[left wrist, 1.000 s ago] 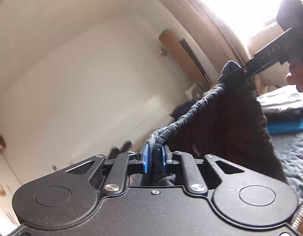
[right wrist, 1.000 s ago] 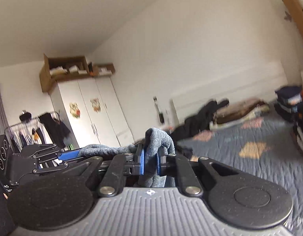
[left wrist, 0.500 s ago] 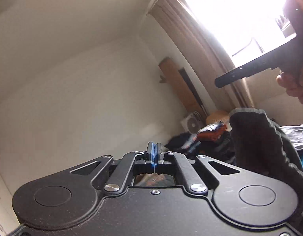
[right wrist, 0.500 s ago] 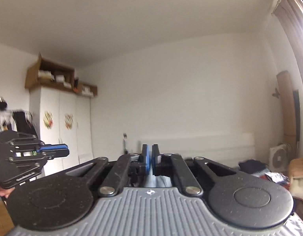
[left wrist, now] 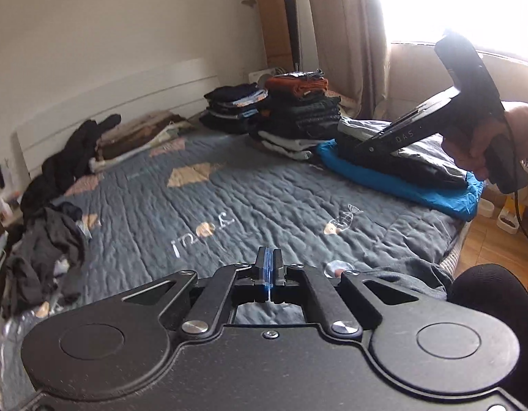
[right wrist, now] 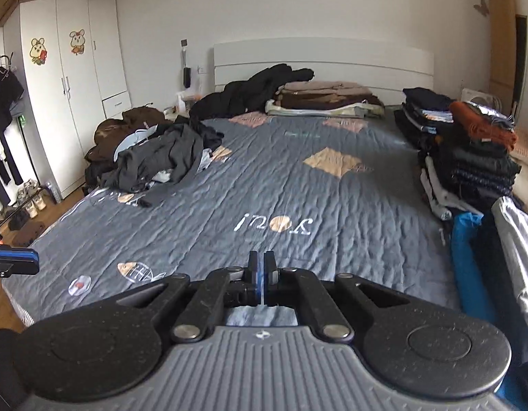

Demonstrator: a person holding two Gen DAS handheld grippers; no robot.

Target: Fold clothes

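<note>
A bed point(right wrist: 264, 185) with a grey quilted cover and a white headboard point(right wrist: 324, 60) fills the room; a white wardrobe point(right wrist: 70, 82) stands on the side of the bed that carries a heap of unfolded dark clothes point(right wrist: 161, 157). Stacks of folded clothes point(right wrist: 469, 150) line the opposite edge of the bed, toward the curtained window point(left wrist: 353, 34). Above the foot of the bed, the left gripper point(left wrist: 268, 267) and right gripper point(right wrist: 261, 270) each have jaws pressed together on nothing.

Quilted matt cloth bedspread point(right wrist: 298, 185); white glossy wardrobe point(right wrist: 72, 78); wooden floor point(left wrist: 497, 239).
</note>
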